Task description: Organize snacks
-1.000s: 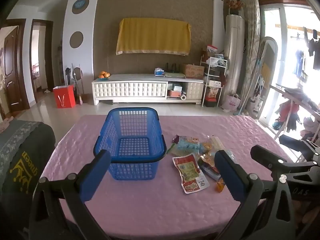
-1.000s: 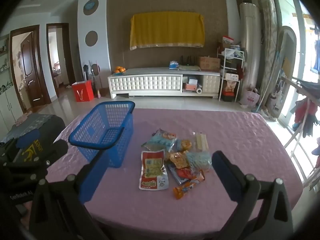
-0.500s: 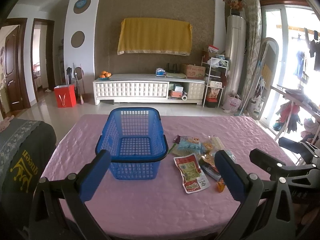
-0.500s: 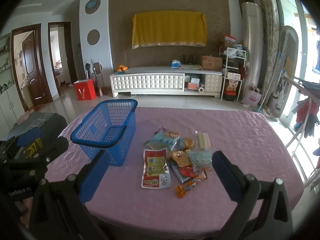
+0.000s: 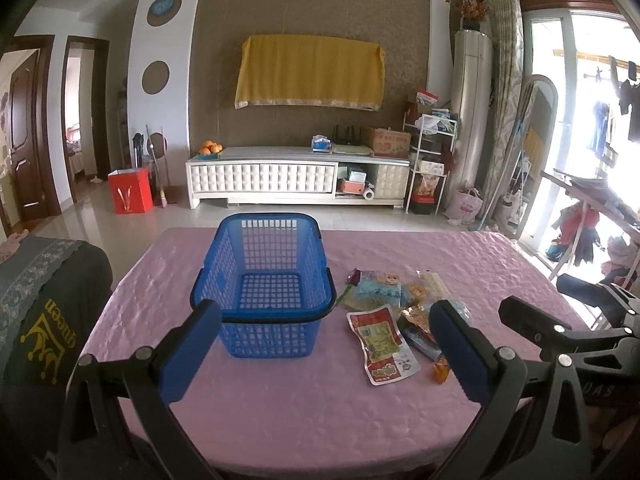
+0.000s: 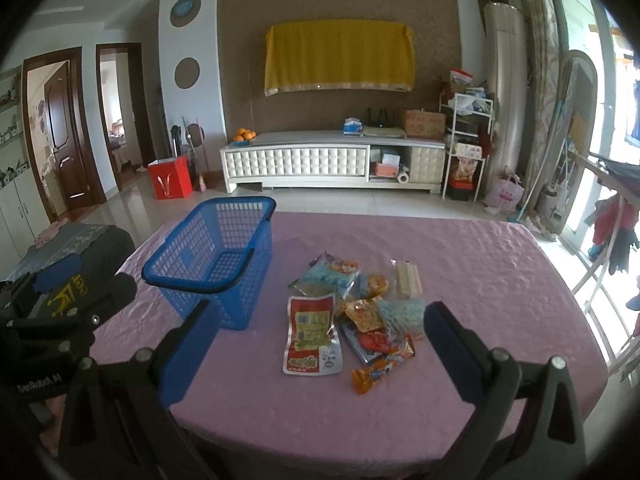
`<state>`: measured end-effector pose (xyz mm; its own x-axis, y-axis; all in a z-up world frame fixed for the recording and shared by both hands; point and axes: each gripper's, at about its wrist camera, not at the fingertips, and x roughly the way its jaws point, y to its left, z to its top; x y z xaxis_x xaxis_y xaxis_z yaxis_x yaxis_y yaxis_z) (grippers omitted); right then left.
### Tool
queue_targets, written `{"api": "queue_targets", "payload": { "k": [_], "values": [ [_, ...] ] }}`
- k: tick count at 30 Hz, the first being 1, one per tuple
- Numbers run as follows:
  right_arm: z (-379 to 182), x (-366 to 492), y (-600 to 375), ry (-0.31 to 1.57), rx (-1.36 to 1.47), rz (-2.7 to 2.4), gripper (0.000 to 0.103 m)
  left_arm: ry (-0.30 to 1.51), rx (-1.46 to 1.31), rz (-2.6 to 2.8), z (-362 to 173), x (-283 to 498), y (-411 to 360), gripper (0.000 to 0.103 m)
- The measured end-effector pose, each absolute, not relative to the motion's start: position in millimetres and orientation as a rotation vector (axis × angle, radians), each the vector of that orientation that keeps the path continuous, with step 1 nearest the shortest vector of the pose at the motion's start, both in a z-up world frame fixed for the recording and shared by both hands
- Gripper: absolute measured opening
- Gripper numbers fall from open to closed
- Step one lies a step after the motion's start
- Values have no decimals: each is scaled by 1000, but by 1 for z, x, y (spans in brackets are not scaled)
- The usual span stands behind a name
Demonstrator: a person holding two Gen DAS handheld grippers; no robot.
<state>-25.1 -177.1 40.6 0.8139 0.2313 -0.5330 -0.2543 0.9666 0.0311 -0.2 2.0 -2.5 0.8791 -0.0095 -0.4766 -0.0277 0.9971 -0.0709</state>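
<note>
An empty blue plastic basket (image 5: pixel 267 276) stands on the pink table (image 5: pixel 320 412); it also shows in the right wrist view (image 6: pixel 208 256). Several snack packets lie in a loose pile to its right: a red-and-white pouch (image 6: pixel 313 334) (image 5: pixel 382 338), a light blue packet (image 6: pixel 330 276), an orange stick pack (image 6: pixel 383 368) and a wafer pack (image 6: pixel 408 276). My left gripper (image 5: pixel 326 348) is open and empty, above the table's near edge in front of the basket. My right gripper (image 6: pixel 316 354) is open and empty, just short of the pile.
A dark chair back with yellow lettering (image 5: pixel 44 320) stands at the table's left side. Beyond the table are a white TV cabinet (image 5: pixel 296 176), a red bag (image 5: pixel 130 190), and a clothes rack by the window (image 5: pixel 592 216).
Both grippers have drifted slightly; the basket and snacks sit a little higher and farther right in each view. Nothing has been taken hold of.
</note>
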Motion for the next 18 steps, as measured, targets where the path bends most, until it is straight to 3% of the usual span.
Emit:
{"api": "queue_targets", "payload": {
  "k": [18],
  "values": [
    [36,-25,-177,572,-44,264,103,506,-76,12,-5,-1,1,103]
  ]
}}
